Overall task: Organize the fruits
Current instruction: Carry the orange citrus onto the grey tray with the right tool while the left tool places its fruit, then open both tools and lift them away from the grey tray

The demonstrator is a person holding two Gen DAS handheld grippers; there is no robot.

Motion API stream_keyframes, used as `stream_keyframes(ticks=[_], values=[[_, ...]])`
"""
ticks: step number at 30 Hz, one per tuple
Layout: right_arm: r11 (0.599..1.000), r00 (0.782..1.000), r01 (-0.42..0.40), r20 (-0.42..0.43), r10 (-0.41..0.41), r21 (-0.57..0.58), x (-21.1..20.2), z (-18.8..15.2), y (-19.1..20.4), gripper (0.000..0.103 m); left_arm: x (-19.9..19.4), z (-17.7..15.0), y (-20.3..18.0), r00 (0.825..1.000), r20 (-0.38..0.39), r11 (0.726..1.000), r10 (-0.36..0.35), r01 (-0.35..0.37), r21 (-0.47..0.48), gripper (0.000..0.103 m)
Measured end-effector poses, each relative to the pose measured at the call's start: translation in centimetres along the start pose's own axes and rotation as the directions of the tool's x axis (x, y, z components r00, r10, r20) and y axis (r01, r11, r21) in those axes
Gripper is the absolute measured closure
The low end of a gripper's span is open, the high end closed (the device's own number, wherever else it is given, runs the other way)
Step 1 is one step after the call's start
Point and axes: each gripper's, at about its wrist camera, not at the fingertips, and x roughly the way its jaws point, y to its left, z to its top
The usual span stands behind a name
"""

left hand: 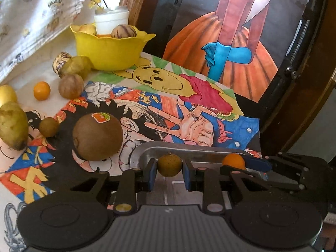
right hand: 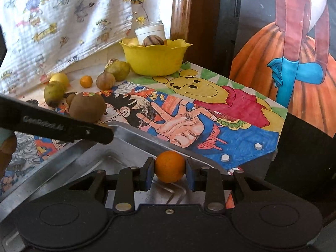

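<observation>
left gripper [left hand: 169, 169] pinching a small brown fruit [left hand: 169, 165], right gripper [right hand: 169, 171] an orange [right hand: 170, 166], over the tray's [right hand: 88, 157] far edge. both light, round, roll-prone; hold across middle.

Little lettering could be read. A black gripper arm [right hand: 63, 124] crossing the right wrist view at about nine o'clock bore pale embossed brand lettering, too blurred to spell out. The large brown fruit [left hand: 97, 136] carried a red-and-green sticker [left hand: 100, 117] at its twelve o'clock, its print illegible.
</observation>
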Motion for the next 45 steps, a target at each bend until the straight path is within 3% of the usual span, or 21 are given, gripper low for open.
stream_keyframes(ticks=[11, 17, 21, 24, 26, 35, 38, 45], values=[[1.000, 1.000, 0.021, 0.000, -0.021, 0.006, 0.3, 0.0, -0.1, 0.067, 2.1, 0.4, -0.6, 0.999, -0.038, 1.000, 0.024, -0.024, 0.006, 0.074], [0.999, 1.000, 0.028, 0.012, -0.029, 0.031, -1.4, -0.3, -0.3, 0.054, 1.7, 0.7, -0.6, 0.999, -0.047, 0.999, 0.025, -0.026, -0.019, 0.072], [0.998, 0.999, 0.030, 0.038, -0.032, 0.055, -3.6, -0.6, -0.1, 0.040, 0.4, 0.6, -0.4, 0.999, -0.026, 0.999, 0.019, -0.020, -0.033, 0.068], [0.996, 0.998, 0.023, 0.056, -0.028, 0.083, -5.6, -0.8, 0.2, 0.030, -1.3, 0.4, -0.3, 1.000, 0.000, 0.999, 0.019, -0.019, -0.044, 0.058], [0.994, 0.998, 0.020, 0.065, -0.027, 0.104, -7.0, -1.0, 0.4, 0.026, -2.7, 0.1, -0.3, 0.999, 0.027, 0.998, 0.028, -0.026, -0.050, 0.033], [0.988, 0.992, 0.004, 0.122, -0.024, 0.157, -13.4, -1.7, 2.9, 0.005, -9.8, -1.8, -0.9, 0.986, 0.150, 0.997, 0.074, -0.074, -0.008, 0.003], [0.984, 0.992, 0.006, 0.125, -0.028, 0.178, -15.3, -2.1, 4.0, 0.001, -12.5, -3.0, -1.2, 0.977, 0.194, 0.996, 0.084, -0.089, 0.015, 0.001], [0.976, 0.993, 0.014, 0.114, -0.040, 0.217, -18.8, -3.6, 7.1, 0.001, -17.3, -6.2, -1.4, 0.972, 0.217, 0.993, 0.093, -0.106, 0.052, 0.001]])
